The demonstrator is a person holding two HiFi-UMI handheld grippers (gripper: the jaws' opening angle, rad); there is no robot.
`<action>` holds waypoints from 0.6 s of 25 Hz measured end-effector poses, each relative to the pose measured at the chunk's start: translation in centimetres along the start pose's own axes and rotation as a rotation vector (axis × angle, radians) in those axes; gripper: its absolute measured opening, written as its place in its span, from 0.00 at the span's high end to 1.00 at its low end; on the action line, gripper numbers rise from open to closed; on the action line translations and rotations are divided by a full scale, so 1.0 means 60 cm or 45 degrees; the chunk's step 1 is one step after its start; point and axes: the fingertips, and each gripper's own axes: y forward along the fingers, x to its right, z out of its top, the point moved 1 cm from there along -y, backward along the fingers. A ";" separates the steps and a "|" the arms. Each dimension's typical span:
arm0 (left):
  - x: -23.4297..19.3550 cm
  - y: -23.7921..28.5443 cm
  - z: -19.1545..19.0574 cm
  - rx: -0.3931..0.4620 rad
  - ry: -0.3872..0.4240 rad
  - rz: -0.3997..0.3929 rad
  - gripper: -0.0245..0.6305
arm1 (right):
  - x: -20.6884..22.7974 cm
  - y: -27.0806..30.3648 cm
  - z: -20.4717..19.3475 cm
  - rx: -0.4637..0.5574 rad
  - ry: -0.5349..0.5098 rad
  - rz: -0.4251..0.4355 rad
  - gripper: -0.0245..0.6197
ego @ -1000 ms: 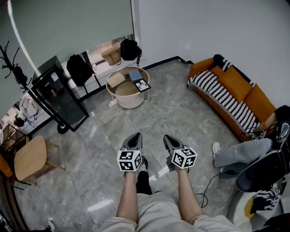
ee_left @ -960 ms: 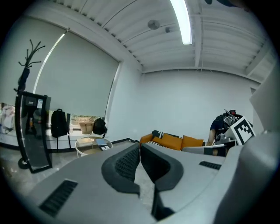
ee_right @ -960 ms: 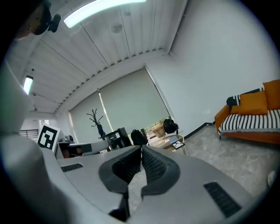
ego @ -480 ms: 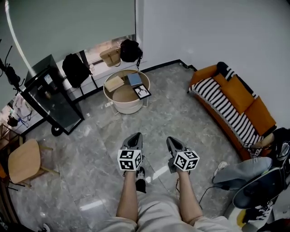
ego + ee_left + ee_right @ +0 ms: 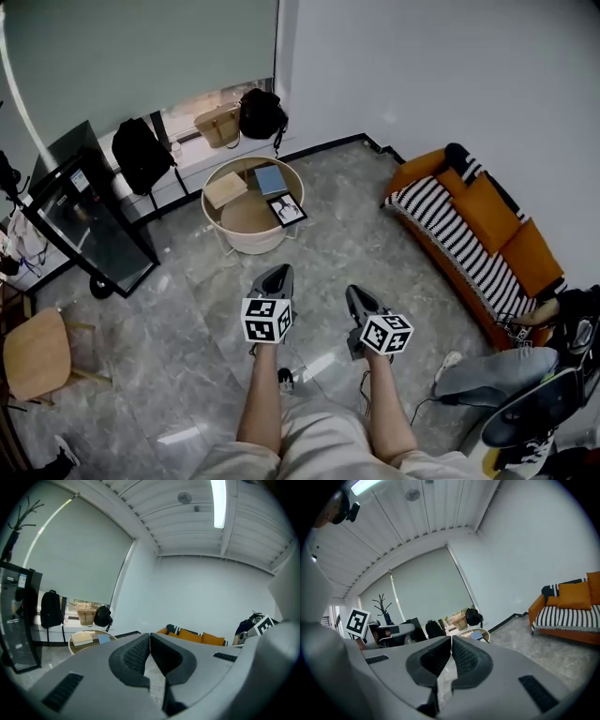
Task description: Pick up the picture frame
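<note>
Left gripper [image 5: 277, 273]: jaws pressed together, nothing between
Right gripper [image 5: 356, 294]: jaws likewise closed, empty
Both side by side over grey floor [image 5: 356, 234], pointing forward
Picture frame [image 5: 288, 210]: ahead of both grippers, well apart from them, nearer left one's line; lies flat at right rim of round table [image 5: 246, 242]
Beige book [image 5: 225, 188] and blue book [image 5: 270, 178]: same table, beyond frame
Orange sofa [image 5: 487, 202]: well off to right of right gripper
</note>
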 end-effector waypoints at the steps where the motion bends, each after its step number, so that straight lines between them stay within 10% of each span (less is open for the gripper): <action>1: -0.007 0.018 0.005 -0.005 0.001 -0.012 0.93 | 0.009 0.014 0.010 0.001 0.005 -0.010 0.91; 8: -0.063 0.085 0.031 -0.087 0.243 -0.044 0.93 | 0.031 0.100 0.036 0.016 0.058 -0.059 0.91; 15: -0.168 0.110 0.004 -0.080 0.051 0.051 0.93 | 0.046 0.159 -0.015 -0.104 0.033 -0.126 0.91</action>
